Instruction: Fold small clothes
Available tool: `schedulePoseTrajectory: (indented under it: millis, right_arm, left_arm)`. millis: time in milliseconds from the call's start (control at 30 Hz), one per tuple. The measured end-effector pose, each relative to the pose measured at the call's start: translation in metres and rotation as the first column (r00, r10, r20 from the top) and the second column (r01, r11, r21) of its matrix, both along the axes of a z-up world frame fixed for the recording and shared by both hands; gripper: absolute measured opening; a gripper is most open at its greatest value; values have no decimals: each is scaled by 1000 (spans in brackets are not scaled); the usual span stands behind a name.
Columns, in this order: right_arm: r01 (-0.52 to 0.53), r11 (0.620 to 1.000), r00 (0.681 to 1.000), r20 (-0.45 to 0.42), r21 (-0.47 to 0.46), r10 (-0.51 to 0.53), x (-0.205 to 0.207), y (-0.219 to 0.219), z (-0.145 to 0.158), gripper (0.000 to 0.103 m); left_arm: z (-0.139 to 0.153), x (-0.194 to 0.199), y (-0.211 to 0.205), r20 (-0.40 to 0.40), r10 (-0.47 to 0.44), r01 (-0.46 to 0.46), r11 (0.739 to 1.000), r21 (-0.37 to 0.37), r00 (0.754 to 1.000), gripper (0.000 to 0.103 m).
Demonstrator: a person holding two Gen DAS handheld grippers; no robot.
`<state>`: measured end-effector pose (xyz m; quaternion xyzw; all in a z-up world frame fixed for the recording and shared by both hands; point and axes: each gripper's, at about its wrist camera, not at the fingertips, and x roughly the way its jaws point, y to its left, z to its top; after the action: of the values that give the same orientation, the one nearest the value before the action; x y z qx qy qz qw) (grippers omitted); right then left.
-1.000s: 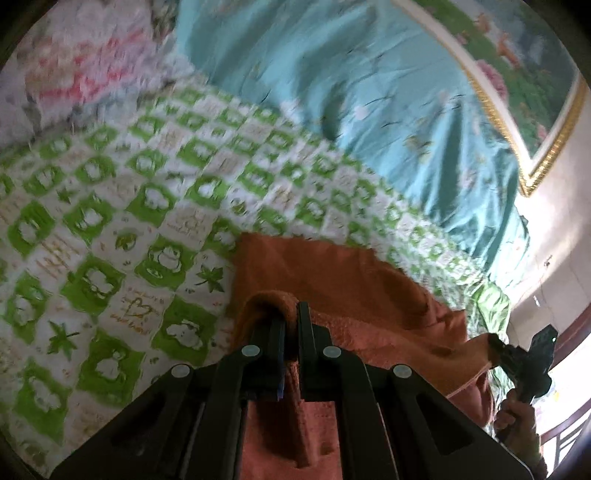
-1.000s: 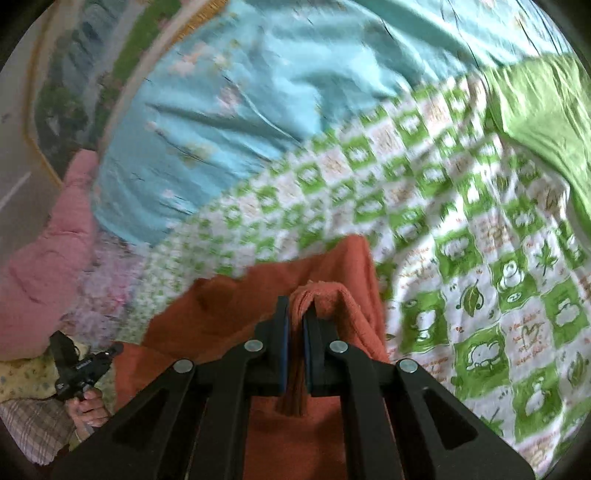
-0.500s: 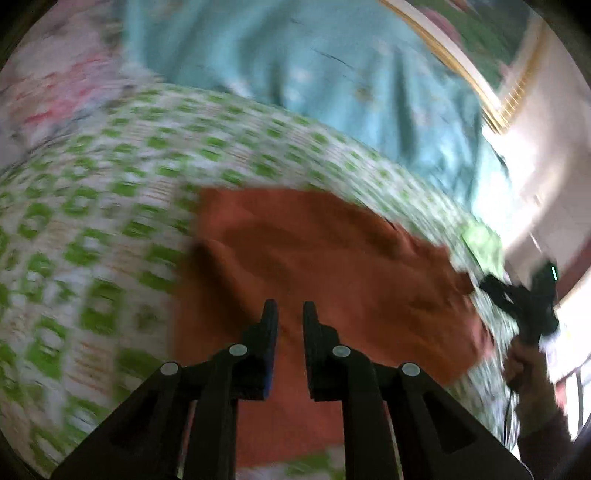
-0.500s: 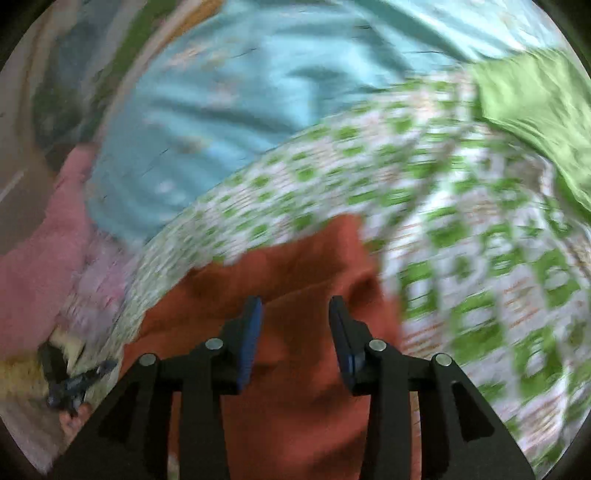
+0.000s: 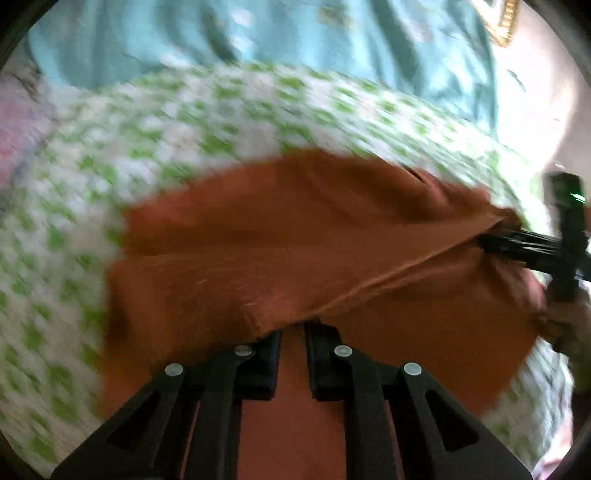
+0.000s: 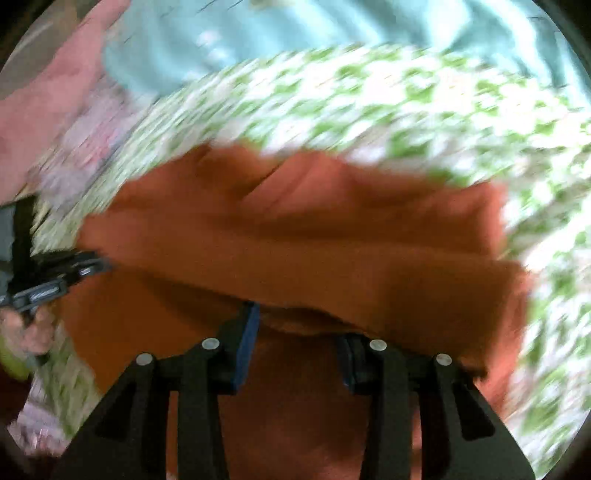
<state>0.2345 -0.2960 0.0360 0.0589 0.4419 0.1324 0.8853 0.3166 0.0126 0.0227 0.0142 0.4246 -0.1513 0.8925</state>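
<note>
Underneath both tools lies a bedspread (image 5: 229,110) checked in green and white, with a teal sheet (image 5: 332,40) bunched along its far edge and a pink blanket (image 6: 48,96) heaped off to one side; a strip of gilt picture frame (image 5: 508,18) shows on the wall above. Both views are badly smeared. The left gripper (image 5: 292,343) points forward low over the orange garment (image 5: 295,236), its jaws a narrow gap apart, their tips tucked under a folded edge of the cloth; whether they pinch anything cannot be told. The right gripper (image 6: 299,332) has its jaws spread wide with nothing between them, their tips likewise under a fold. The garment lies doubled over on the bedspread, spanning the space between the tools. A second ago each gripper was clamped on a raised bunch of the orange cloth; since then both have let go and the fabric has dropped flat in a fold.
</note>
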Motion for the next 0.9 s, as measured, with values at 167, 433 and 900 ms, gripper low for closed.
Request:
schedulePoseTrajectory:
  millis: [167, 433, 900]
  right_arm:
    - [196, 980, 977, 85, -26, -194, 31, -36, 13, 42]
    - [321, 941, 933, 135, 109, -334, -1, -70, 35, 50]
    - [199, 958, 972, 81, 206, -219, -103, -6, 19, 62]
  left_arm:
    - [10, 59, 32, 35, 202, -202, 979, -1, 979, 14]
    - [16, 36, 80, 10, 305, -303, 948, -94, 952, 22]
    - [21, -121, 70, -12, 261, -256, 936, -242, 965, 35]
